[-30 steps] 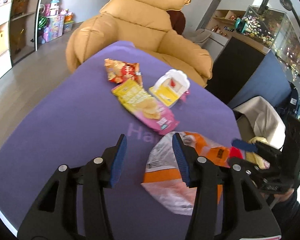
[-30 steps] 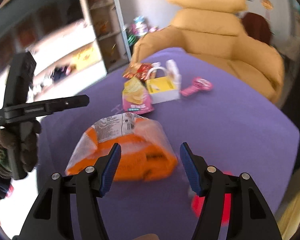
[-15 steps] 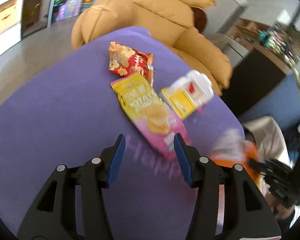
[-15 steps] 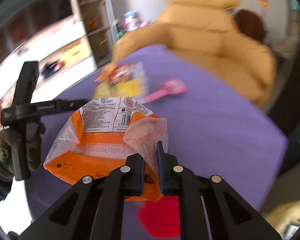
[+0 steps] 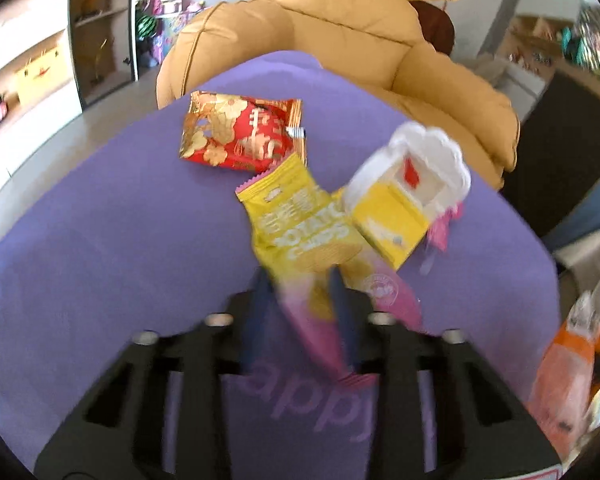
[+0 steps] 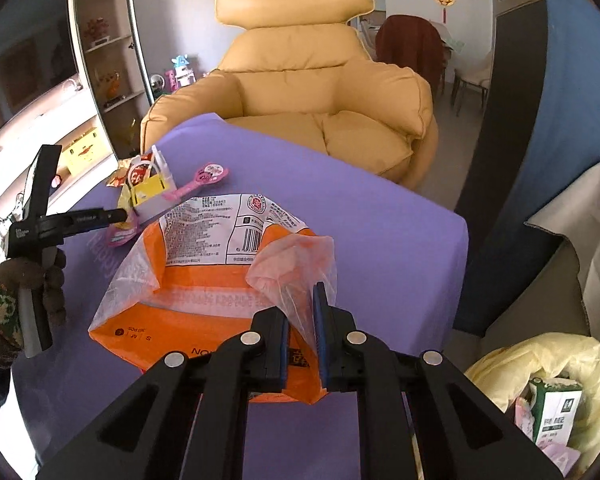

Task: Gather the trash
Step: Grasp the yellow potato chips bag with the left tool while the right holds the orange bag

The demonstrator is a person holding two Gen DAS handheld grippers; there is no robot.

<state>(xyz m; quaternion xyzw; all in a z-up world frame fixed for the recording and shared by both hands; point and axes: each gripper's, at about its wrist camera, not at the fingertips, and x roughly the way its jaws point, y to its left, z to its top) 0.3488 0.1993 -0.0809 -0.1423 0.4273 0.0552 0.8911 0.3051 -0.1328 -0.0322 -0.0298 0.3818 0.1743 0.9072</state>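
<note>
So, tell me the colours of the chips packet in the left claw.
Yellow top, pink bottom; left wrist view.

Ahead of the left claw, the chip packet, yellow box and red packet crowd together, touching or overlapping; bare purple bench lies open to its left. The orange bag fills the space before the right claw, with open bench to its right and the armchair beyond.
</note>
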